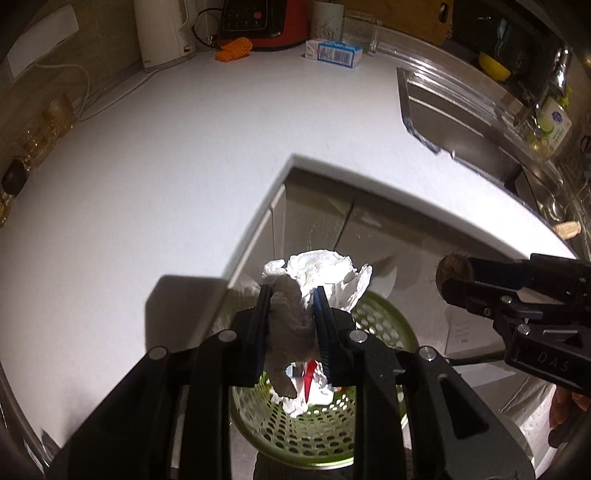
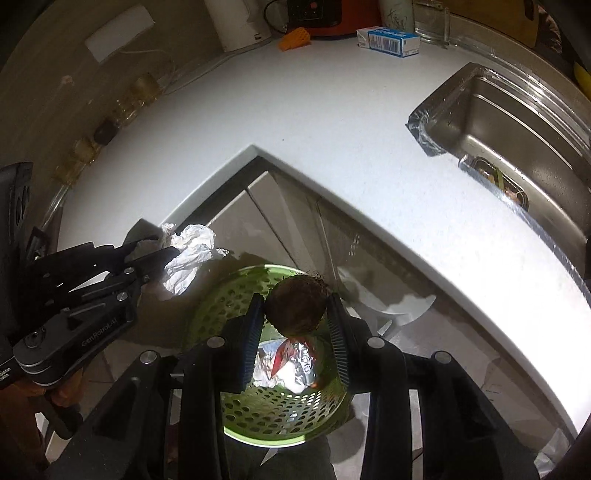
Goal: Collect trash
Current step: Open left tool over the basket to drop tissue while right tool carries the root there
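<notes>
- Left wrist view: one left gripper [image 1: 290, 295] has its jaws pinching one crumpled white paper wad [image 1: 325, 278], held over one green perforated basket [image 1: 384, 325] that stands on the floor below the bench [image 1: 147, 184] corner.
- Inside the basket lie white crumpled scraps with one red piece [image 1: 310, 376] among them.
- To the right, one right gripper [image 1: 448, 282] grips one brown round lump [image 1: 448, 271], apart from the paper and beyond the basket's rim.
- On the bench's far edge: one white kettle [image 1: 164, 33], one red appliance [image 1: 258, 22], one orange item [image 1: 234, 50], one blue-and-white carton [image 1: 334, 51], one clear glass container [image 1: 360, 31]. One steel sink [image 1: 469, 122] lies to the right.
- Right wrist view: the right gripper [image 2: 295, 310] jaws press on the brown round lump [image 2: 295, 304], directly above the green perforated basket [image 2: 229, 302], which holds foil-like scraps [image 2: 295, 369] and the red piece [image 2: 280, 360].
- At left, the left gripper [image 2: 159, 251] holds the crumpled white paper wad [image 2: 192, 251] by the basket's rim, near the bench [image 2: 332, 129] corner.
- The cabinet doors [image 2: 258, 221] stand behind the basket; the steel sink [image 2: 509, 122] holds one dark tray [image 2: 498, 181].
</notes>
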